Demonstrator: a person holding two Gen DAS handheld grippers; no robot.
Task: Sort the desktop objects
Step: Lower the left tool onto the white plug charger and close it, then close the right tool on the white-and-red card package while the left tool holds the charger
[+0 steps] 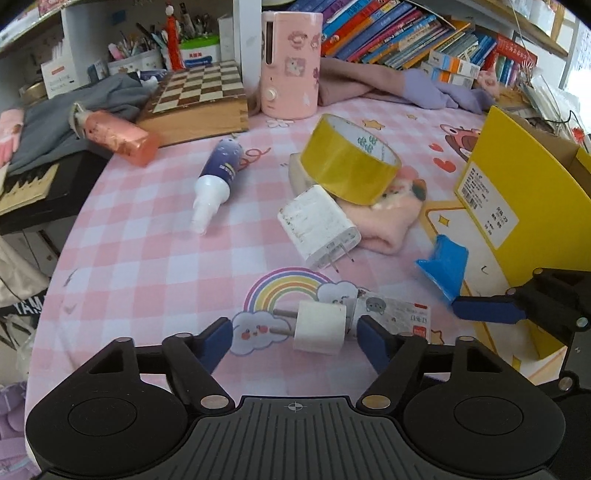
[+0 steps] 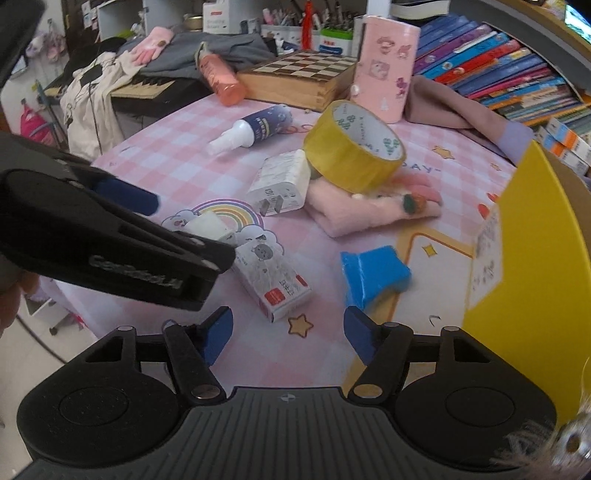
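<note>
a wooden chessboard box (image 1: pixel 195 99) and leaning books (image 1: pixel 388 33) stand behind a pink checked mat (image 1: pixel 140 236).

Black grippers (image 1: pixel 294 334) – blue-padded jaws, silver screws

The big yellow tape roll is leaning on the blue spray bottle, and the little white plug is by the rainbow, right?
Not quite. The yellow tape roll leans on the pink glove, not the spray bottle, which lies apart. The left wrist view shows it. The little white plug is by the rainbow.

"PAY" is being shown on the pink checked mat (image 2: pixel 424 170) | "S" is being displayed on the large white charger (image 2: pixel 280 181) | other labels are staying too blurred to be read
</note>
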